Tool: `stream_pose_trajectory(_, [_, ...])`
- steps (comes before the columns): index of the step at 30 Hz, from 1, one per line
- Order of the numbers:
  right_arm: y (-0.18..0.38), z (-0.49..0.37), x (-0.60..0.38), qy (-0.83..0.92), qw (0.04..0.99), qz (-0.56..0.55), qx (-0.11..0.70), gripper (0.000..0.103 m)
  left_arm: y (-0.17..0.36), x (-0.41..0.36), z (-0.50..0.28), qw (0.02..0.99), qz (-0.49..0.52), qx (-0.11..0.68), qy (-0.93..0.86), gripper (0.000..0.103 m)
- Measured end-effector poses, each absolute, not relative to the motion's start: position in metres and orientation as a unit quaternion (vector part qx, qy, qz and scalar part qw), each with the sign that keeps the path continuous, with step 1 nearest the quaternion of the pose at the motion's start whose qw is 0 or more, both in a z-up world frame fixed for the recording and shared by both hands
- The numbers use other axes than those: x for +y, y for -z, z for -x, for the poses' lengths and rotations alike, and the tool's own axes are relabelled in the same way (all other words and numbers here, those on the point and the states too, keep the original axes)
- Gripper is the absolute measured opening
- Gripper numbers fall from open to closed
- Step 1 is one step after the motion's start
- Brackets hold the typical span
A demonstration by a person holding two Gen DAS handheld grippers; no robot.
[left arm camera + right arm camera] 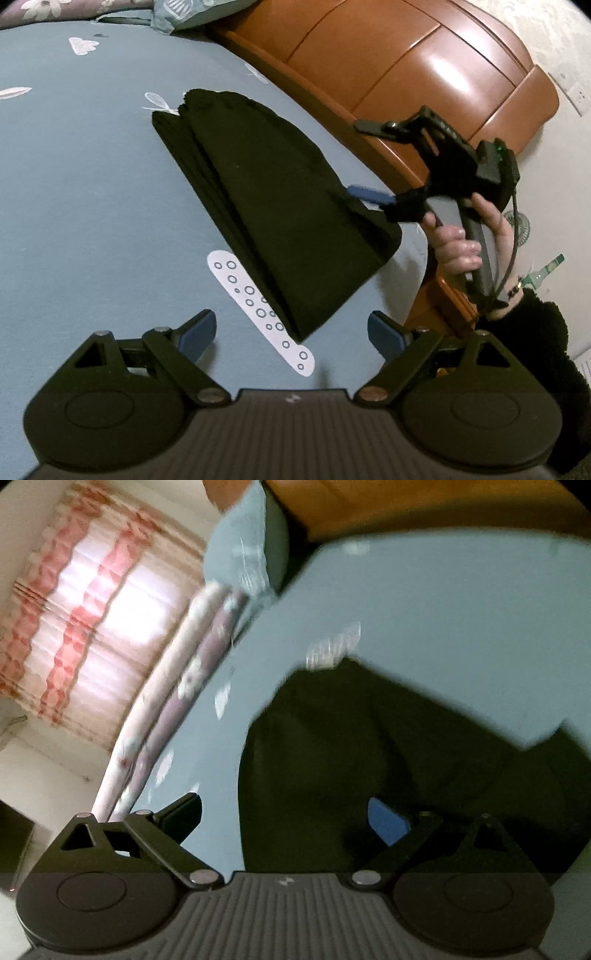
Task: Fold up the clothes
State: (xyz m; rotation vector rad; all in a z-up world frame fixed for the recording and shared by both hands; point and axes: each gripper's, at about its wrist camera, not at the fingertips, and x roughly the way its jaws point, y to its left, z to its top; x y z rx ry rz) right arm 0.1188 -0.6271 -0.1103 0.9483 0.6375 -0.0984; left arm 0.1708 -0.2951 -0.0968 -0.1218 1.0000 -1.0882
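The left gripper (291, 332) hangs over the bed sheet (92, 206), jaws spread, empty. Beyond it, the folded black garment (266, 206) lies on that sheet. At the garment's far corner, the right gripper (373, 162) stands wide apart.

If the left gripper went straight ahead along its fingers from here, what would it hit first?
Probably the near corner of the folded black garment, which lies directly ahead of the open left gripper. Since it points downward, it might touch the blue bedsheet just short of the cloth; depth is unclear.
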Motion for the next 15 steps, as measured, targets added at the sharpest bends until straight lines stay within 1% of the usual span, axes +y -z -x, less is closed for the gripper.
stream_pose_trajectory(4, [0.118,-0.133,-0.623,0.049,0.833,-0.452,0.317,0.099,0.095,-0.292,-0.169,0.736,0.055,0.454,0.498,0.089])
stream_pose_trajectory(7, [0.102,-0.138,-0.613,0.06,0.837,-0.434,0.327,0.099,0.093,-0.289,-0.169,0.739,0.054,0.45,0.497,0.089])
stream_pose_trajectory(11, [0.085,-0.144,-0.595,0.027,0.848,-0.422,0.32,0.099,0.092,-0.286,-0.17,0.742,0.061,0.449,0.494,0.089])
stream_pose_trajectory(15, [0.105,-0.148,-0.594,0.049,0.832,-0.427,0.35,0.099,0.088,-0.284,-0.169,0.747,0.052,0.451,0.486,0.089])
